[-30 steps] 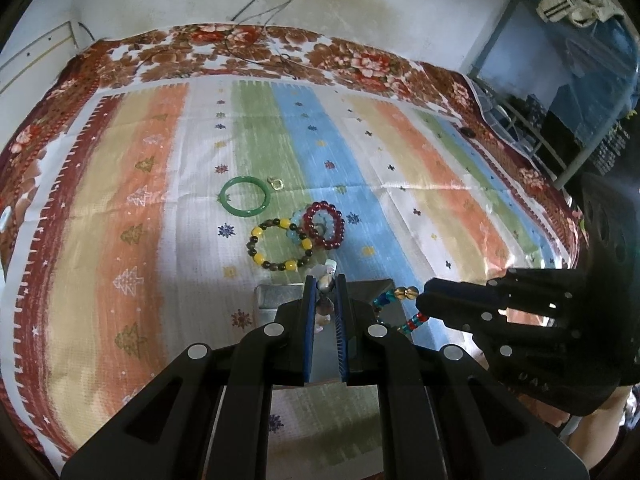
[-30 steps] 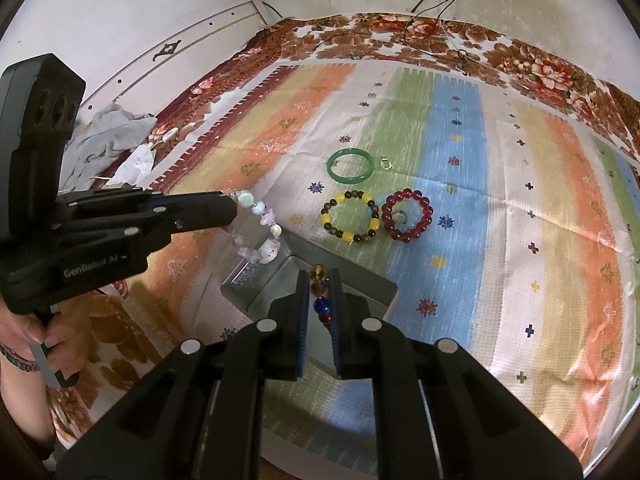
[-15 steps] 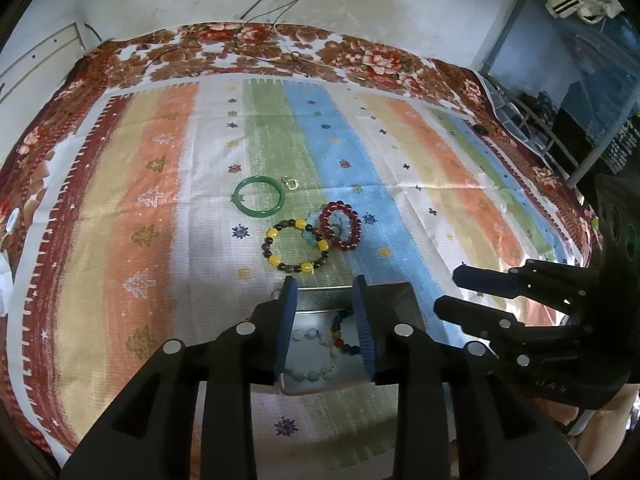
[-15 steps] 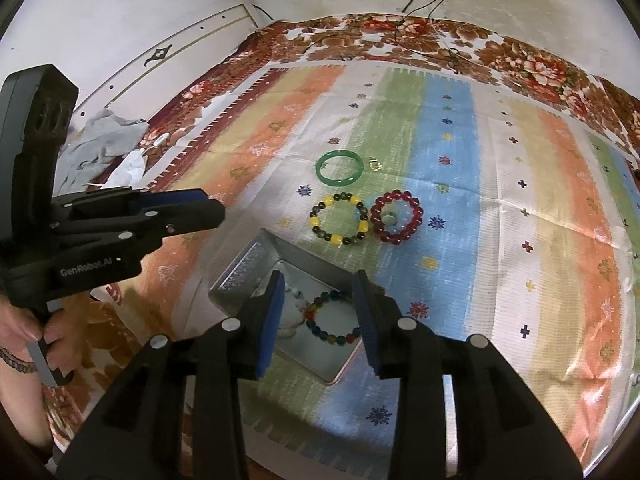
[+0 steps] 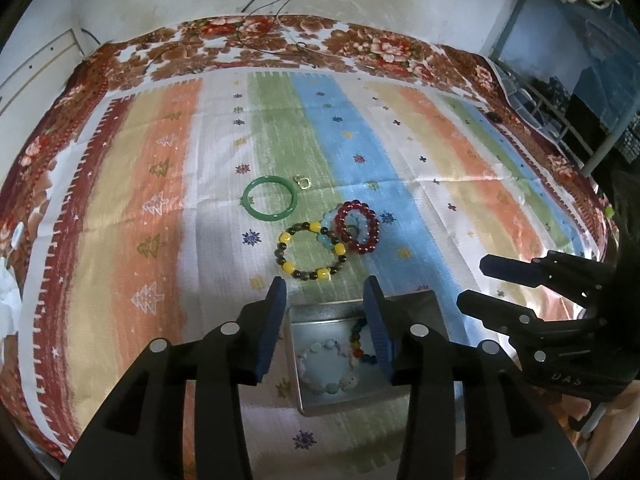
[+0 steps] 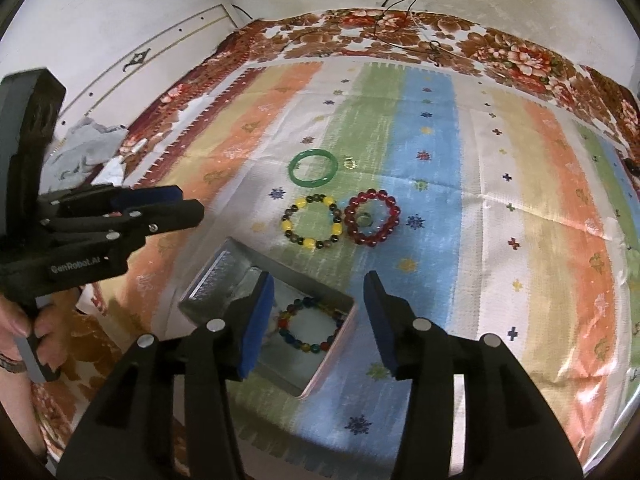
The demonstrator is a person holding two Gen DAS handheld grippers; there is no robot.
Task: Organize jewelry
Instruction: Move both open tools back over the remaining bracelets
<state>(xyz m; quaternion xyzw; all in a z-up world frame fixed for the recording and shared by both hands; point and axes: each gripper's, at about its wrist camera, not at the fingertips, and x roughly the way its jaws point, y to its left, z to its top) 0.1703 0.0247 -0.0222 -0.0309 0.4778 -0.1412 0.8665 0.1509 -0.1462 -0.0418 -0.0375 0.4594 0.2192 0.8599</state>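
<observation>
Hovering over the metal tin, the left gripper has just been opening its jaws, and nothing is between them now. The right gripper has just been opening too, and it holds nothing either. Both hang above the tin, not touching it.

Inside the tin lie two bracelets: a pale bead bracelet and a many-colored bead bracelet. Out on the striped cloth more jewelry waits: a green bangle, a small gold ring just beside it, a yellow and dark bead bracelet, and a red bead bracelet near that one.

I think the bead bracelets are light and floppy (they bend like string), so a pinch on one side of the loop, across the beads, should lift them. Round beads are smooth and may slip or roll. The bangle looks stiff, hard and slippery, and could crack if dropped, so grab it across its rim. The ring is tiny and will be hard to pinch.

Some things are hard to see. A blue finger covers part of each bracelet in the tin. Something small and greenish sits inside the red loop, and light blue beads peek out beside it in the left view, but I cannot tell what they are.
</observation>
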